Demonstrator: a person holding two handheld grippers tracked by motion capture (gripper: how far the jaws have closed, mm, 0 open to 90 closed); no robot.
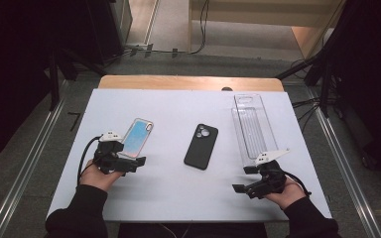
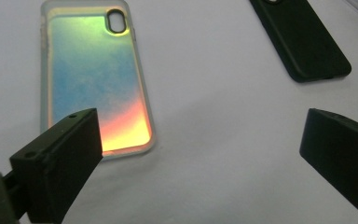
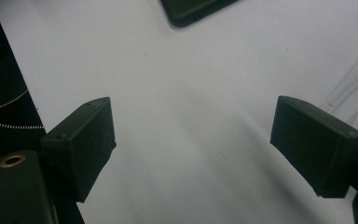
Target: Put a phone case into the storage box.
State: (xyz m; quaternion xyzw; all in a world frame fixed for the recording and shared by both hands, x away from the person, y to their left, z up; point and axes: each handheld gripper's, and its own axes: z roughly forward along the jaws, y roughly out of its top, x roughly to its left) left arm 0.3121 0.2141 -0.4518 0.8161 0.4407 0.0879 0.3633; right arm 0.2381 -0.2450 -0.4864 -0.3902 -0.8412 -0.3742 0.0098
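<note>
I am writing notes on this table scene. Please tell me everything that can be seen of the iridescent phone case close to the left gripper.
The iridescent phone case lies flat on the white table, back side up. Its back shimmers from green through blue to orange-red, inside a pale, translucent-looking rim. A dark oval camera opening sits at one far corner. It looks like glossy plastic. In the high view it lies slightly tilted, at the table's left part. The open left gripper is at its near end; nothing grips it, and whether one jaw touches it cannot be told.
</note>
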